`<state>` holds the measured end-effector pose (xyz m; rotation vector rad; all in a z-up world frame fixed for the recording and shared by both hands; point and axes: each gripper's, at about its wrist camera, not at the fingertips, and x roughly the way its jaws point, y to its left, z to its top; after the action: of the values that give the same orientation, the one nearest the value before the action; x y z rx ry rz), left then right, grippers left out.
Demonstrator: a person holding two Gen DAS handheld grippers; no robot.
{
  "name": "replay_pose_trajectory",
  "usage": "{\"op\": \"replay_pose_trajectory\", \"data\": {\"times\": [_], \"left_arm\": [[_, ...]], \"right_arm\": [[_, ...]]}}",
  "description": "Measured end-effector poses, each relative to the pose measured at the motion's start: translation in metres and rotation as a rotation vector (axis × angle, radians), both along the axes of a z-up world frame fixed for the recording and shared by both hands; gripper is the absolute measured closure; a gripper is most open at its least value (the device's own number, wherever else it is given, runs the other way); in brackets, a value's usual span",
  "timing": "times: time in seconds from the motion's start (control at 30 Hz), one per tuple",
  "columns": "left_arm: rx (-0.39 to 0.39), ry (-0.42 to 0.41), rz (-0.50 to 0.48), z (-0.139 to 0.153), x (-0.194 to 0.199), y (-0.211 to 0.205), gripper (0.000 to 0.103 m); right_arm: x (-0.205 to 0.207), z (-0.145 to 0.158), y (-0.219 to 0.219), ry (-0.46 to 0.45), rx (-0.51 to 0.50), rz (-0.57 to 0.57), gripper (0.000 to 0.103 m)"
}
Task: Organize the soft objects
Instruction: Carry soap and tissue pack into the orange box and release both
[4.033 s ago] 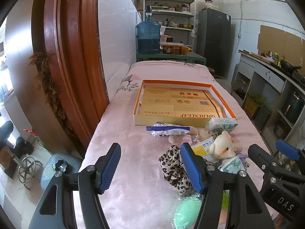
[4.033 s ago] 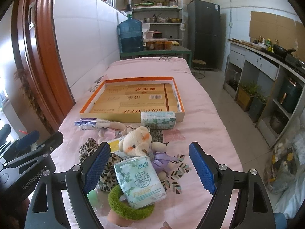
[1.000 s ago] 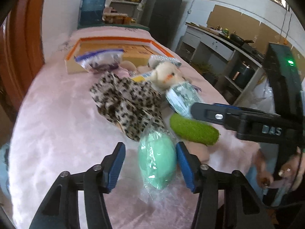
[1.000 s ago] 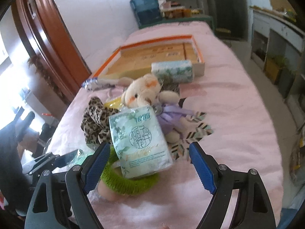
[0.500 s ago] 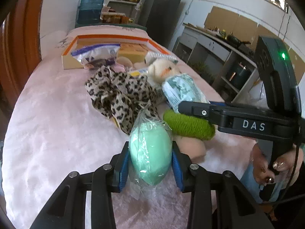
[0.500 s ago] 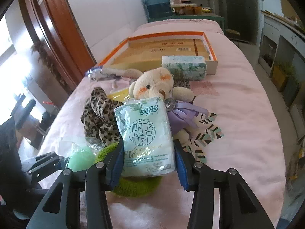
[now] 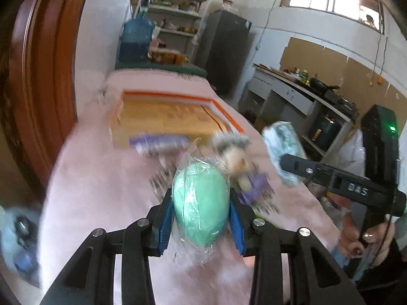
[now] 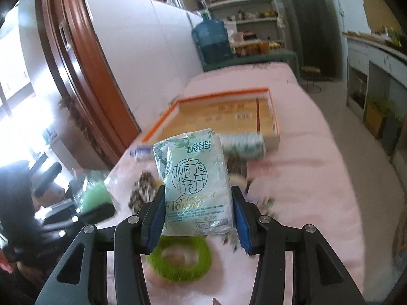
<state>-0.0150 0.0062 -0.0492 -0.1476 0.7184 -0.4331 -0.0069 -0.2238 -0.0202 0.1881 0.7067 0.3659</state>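
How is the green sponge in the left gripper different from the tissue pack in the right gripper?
The green sponge is egg-shaped and plain mint green, while the tissue pack is flat, rectangular and printed with flowers and text. The sponge sits in loose clear wrap; the pack's wrapper fits tight. Both are soft, held upright, each clamped between blue jaws: the sponge in the left gripper, the pack in the right gripper.

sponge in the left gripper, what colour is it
Mint green, inside clear plastic wrap; the sponge shows best in the left wrist view.
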Motion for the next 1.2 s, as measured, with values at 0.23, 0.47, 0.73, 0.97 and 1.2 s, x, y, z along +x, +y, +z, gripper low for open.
{"op": "replay_pose_trajectory", "data": {"times": [0.23, 0.47, 0.73, 0.97, 1.2], "left_arm": [[0.081, -0.087, 0.114, 0.049, 0.055, 0.002, 0.063], [0.084, -0.097, 0.168, 0.071, 0.127, 0.003, 0.063], [0.066, -0.026, 0.244, 0.061, 0.218, 0.010, 0.063], [0.082, 0.037, 0.282, 0.028, 0.252, 0.020, 0.063], [0.109, 0.116, 0.215, -0.008, 0.268, 0.018, 0.063]], "right_arm": [[0.041, 0.042, 0.002, -0.073, -0.042, -0.022, 0.053], [0.109, 0.059, 0.012, -0.069, -0.063, -0.001, 0.053], [0.202, 0.050, 0.013, 0.029, -0.036, -0.034, 0.053], [0.246, 0.006, 0.014, 0.118, -0.036, -0.058, 0.053], [0.253, -0.036, 0.022, 0.205, -0.055, -0.008, 0.053]]}}
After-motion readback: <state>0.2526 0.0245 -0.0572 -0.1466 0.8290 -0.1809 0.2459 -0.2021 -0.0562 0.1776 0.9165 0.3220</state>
